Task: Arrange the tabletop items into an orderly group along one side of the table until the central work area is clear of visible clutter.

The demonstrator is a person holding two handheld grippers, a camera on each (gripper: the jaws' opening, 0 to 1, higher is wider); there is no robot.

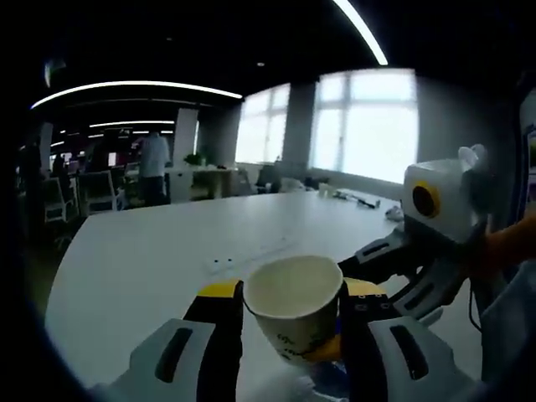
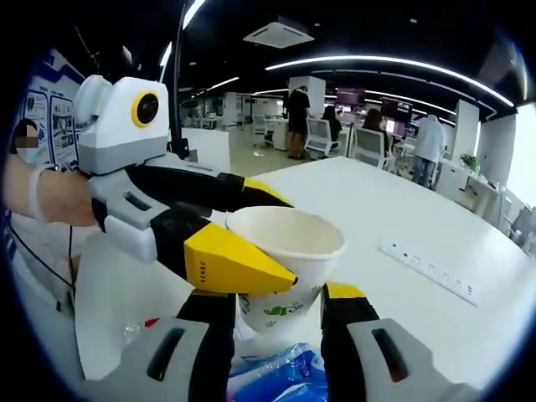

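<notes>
A white paper cup [image 1: 293, 306] with green print is tipped a little between the yellow-tipped jaws of my left gripper [image 1: 291, 295], which is shut on it near the rim. In the right gripper view the same cup [image 2: 285, 251] has its lower part between the jaws of my right gripper [image 2: 280, 310], which touch its sides. The left gripper [image 2: 251, 230] reaches in from the left there, one jaw in front of the cup and one behind. The right gripper's body [image 1: 435, 218] shows to the right of the cup. Both grippers hold it above the white table [image 1: 151, 251].
Crumpled blue-and-clear plastic [image 2: 276, 368] lies just under the cup. A flush socket strip [image 2: 427, 268] runs across the tabletop. Small items [image 1: 360, 199] sit at the table's far end by the windows. A person's forearm [image 2: 50, 197] holds the left gripper. Office desks and people stand beyond.
</notes>
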